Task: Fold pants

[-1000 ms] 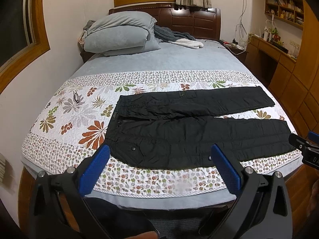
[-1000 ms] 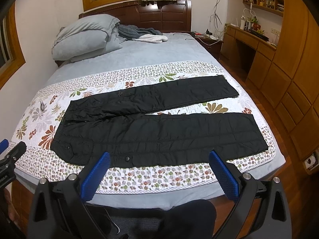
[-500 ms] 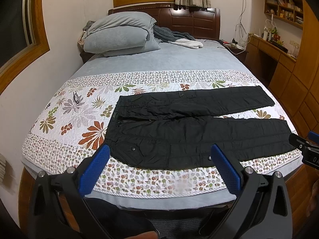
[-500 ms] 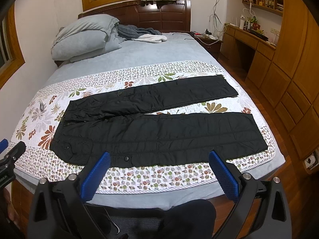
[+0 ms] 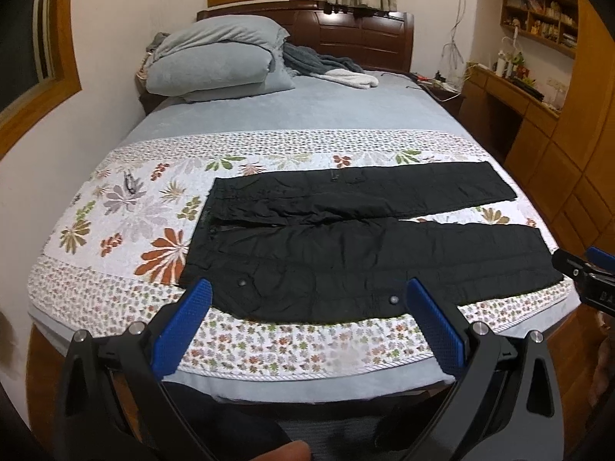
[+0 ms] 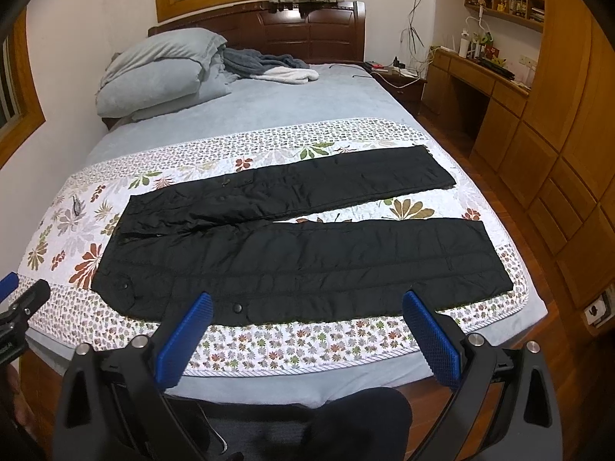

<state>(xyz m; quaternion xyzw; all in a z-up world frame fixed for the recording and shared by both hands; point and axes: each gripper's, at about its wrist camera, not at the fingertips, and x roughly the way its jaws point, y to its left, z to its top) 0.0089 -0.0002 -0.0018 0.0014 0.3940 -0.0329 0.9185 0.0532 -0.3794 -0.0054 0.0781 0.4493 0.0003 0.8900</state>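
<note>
The black quilted pants (image 5: 346,246) lay spread flat across the white floral-print quilted coverlet (image 5: 127,207), waistband toward my left and both legs running out to my right. The legs were parted in a narrow V, the far one angled away and the near one lying along the coverlet's front edge. Two round snap buttons showed on the near leg's lower side. In the right wrist view the pants (image 6: 303,253) covered most of the coverlet's (image 6: 307,342) width.

My left claw (image 5: 305,309) hung open in front of the bed's near edge, blue pads wide apart, holding nothing and not touching the cloth. My right claw (image 6: 305,311) was likewise spread wide and empty, just short of the near leg.

The coverlet lay over a pale grey-blue bedsheet (image 5: 307,115) on a bed with a dark wooden headboard (image 5: 365,38). Folded grey-blue pillows and bedding (image 5: 215,61) were piled at the head on the left, beside a rumpled grey and white blanket (image 5: 330,69). A honey-coloured wooden desk and cabinets (image 6: 538,123) stood along the right wall.
</note>
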